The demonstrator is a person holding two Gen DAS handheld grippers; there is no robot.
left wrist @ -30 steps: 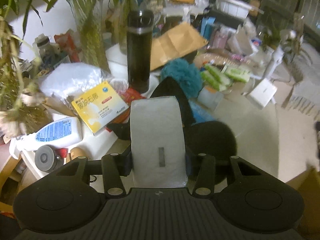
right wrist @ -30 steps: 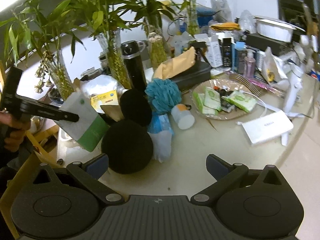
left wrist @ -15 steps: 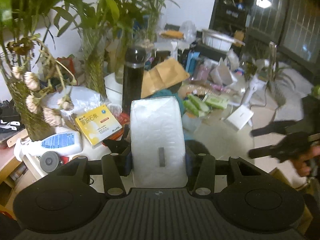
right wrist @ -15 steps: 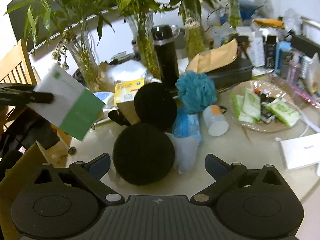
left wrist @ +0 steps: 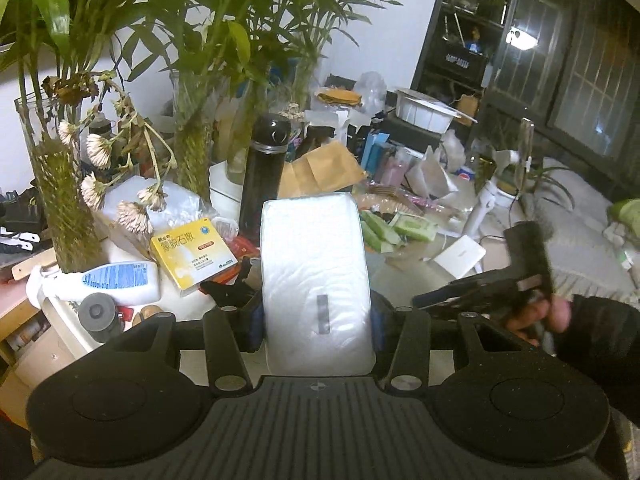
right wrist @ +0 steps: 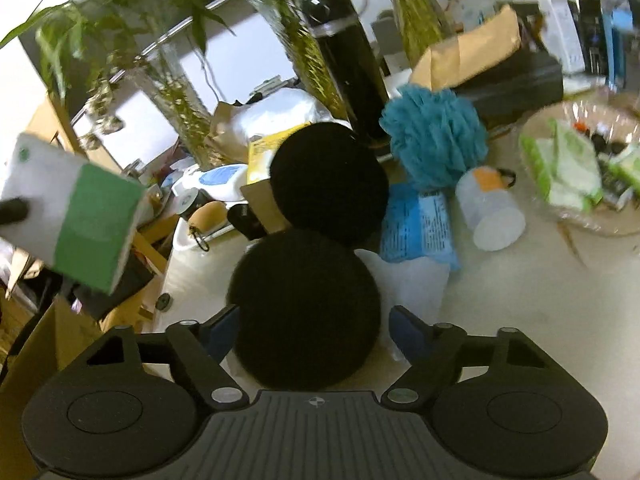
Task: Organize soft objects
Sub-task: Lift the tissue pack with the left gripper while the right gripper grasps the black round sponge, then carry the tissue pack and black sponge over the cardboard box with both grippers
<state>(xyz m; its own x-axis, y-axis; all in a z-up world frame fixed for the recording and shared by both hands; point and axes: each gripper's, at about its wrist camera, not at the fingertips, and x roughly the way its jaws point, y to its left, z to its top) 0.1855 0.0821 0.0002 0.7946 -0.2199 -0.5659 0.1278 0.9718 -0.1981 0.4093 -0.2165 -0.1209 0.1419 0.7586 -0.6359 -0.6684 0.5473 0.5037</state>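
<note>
Our tissue pack (left wrist: pixel 316 276) sits clamped between the left gripper's (left wrist: pixel 317 314) pads, lifted clear of the table (right wrist: pixel 520 320) and held off to its left edge. A second ago it hung low over the clutter with the black balls right behind it; now the balls have dropped out of the left view behind the pack, so we have carried it up and away. We judge that pick finished, with only its drop-off left to do.

The next soft thing is the near black ball (right wrist: pixel 306 306). It rests on the table against a second black ball (right wrist: pixel 330 180), with a blue packet (right wrist: pixel 416 224) and a teal puff (right wrist: pixel 436 132) just beyond. A second ago our right gripper (right wrist: pixel 308 330) stood back from it, spread wide. Now it has come down so the ball fills the gap, and its jaws have just been closing. The pads flank the ball; whether they press it we cannot tell, so we count the right gripper as not yet gripping.
</note>
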